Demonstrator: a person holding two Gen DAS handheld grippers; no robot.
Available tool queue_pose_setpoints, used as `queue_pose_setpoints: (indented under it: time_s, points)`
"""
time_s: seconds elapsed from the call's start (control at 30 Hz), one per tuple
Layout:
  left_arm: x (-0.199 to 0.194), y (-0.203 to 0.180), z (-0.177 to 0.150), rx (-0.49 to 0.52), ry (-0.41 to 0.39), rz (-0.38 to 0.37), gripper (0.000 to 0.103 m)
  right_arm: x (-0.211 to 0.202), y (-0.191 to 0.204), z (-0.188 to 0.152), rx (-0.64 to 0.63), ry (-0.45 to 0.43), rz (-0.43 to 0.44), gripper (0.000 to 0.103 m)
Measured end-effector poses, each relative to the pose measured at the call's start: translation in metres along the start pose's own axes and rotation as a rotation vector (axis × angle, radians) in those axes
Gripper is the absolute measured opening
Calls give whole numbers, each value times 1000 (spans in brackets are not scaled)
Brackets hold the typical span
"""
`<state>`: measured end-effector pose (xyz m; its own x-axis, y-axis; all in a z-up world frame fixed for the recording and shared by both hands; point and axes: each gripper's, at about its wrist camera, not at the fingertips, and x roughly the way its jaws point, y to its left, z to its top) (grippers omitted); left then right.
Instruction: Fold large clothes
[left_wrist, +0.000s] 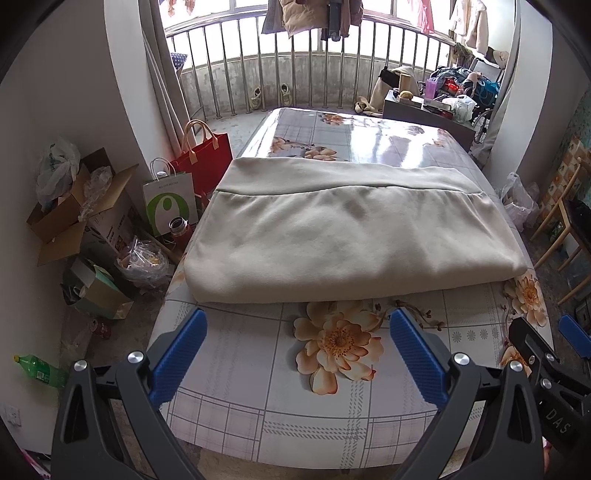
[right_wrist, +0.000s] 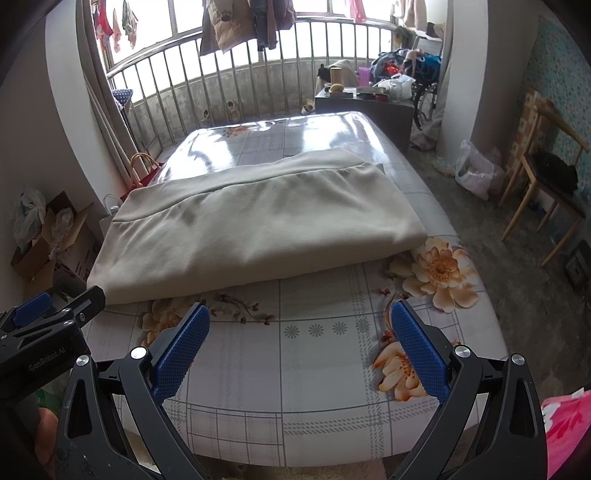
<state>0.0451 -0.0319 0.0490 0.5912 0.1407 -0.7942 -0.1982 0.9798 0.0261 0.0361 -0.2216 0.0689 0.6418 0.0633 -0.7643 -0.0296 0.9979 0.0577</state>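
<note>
We see the beige garment (left_wrist: 351, 236) lying folded into a broad rectangle across the middle of the counter (left_wrist: 325, 406), which wears a glossy flowered, checked cover. A seam runs across the garment near its far edge, and its near fold is thick and rounded. Our left hand-held gripper (left_wrist: 297, 354) hovers over the counter's near end with its 2 blue pads spread wide and nothing between them, short of the garment's near edge. Our right hand-held gripper (right_wrist: 301, 350) sits just beside it, also spread wide and empty, apart from the cloth. On the floor to the left stand a red bag (left_wrist: 207, 155), a white paper bag (left_wrist: 168, 206) and an open cardboard box (left_wrist: 70, 206). A wooden chair (right_wrist: 543, 192) stands to the right.
</note>
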Motion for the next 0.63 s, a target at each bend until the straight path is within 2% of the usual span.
queue_pose_setpoints:
  time_s: [0.63]
  points:
    - [2,22,-3,-49,2,-31,97,-5,22,3,-48,-5,-27,95]
